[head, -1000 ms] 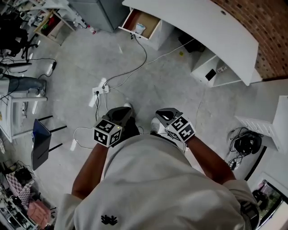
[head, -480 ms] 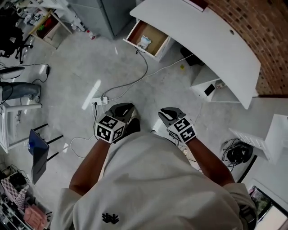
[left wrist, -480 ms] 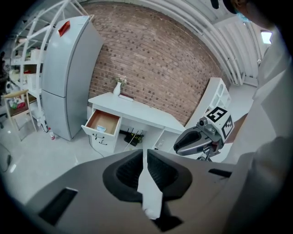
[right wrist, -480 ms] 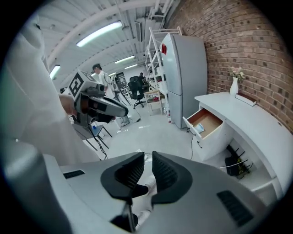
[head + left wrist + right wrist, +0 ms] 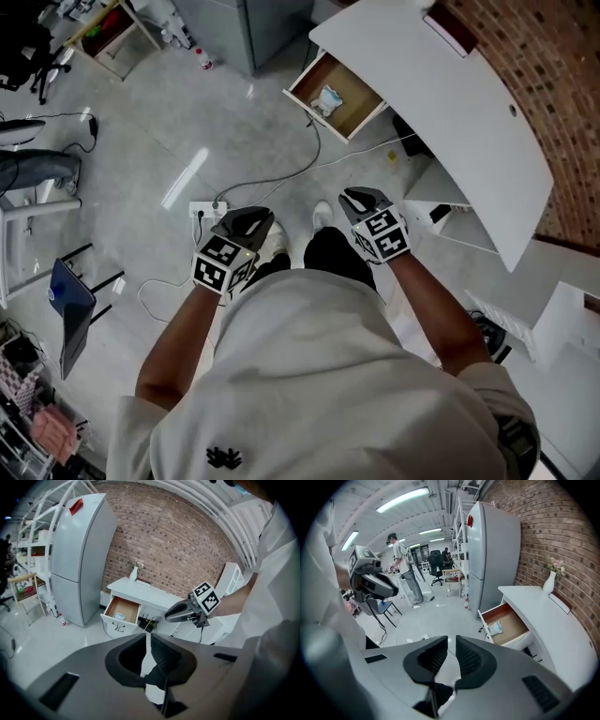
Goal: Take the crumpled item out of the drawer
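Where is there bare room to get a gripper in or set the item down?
In the drawer, bare bottom behind the crumpled item, toward the desk. Desk top: wide bare stretch between the vase and its near end. Floor before the drawer is crowded by a cable and power strip.

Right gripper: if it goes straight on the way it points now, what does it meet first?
Most likely the bare floor, short of the desk. The right gripper aims left of the open drawer, so it would miss that. Depth is hard to judge here.
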`<state>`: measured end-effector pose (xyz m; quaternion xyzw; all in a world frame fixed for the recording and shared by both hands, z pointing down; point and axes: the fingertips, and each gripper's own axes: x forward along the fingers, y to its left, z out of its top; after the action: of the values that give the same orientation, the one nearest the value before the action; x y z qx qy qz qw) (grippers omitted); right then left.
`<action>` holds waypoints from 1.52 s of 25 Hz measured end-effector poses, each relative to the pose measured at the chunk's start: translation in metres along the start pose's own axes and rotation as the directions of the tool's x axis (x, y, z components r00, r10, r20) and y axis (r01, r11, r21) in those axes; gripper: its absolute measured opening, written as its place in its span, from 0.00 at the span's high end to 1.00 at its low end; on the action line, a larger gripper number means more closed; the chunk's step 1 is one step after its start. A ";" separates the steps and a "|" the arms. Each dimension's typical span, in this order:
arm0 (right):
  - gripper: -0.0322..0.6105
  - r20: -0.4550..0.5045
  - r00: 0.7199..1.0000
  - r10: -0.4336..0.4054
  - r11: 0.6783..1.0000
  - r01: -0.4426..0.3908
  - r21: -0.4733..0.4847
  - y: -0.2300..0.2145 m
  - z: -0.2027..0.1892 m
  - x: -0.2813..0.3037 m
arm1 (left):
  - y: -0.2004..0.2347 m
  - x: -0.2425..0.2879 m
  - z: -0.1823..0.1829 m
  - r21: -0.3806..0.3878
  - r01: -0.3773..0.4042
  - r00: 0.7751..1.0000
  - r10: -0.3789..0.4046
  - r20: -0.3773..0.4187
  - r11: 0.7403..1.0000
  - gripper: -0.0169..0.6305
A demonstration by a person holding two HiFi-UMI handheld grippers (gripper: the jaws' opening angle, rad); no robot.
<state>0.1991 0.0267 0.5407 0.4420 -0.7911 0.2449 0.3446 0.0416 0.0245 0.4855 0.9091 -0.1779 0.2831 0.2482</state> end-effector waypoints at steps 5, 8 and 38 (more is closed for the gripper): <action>0.83 -0.046 0.999 0.007 0.998 -0.010 -0.058 -0.089 0.025 0.076 | 0.043 0.021 0.025 -0.094 -0.077 0.997 0.078 0.006 0.993 0.93; 0.83 -0.081 0.997 -0.013 0.997 0.008 -0.073 -0.158 0.039 0.128 | 0.067 0.045 0.056 -0.145 -0.115 0.993 0.118 0.007 0.983 0.93; 0.81 -0.416 0.901 -0.124 0.970 0.021 -0.243 -0.374 -0.009 0.475 | 0.194 0.194 0.073 -0.390 -0.250 0.968 0.233 -0.092 0.886 0.93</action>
<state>0.3504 -0.4022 0.9387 0.3631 -0.7022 0.2287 0.5681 0.1335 -0.2092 0.6185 0.8041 -0.3382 0.2889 0.3944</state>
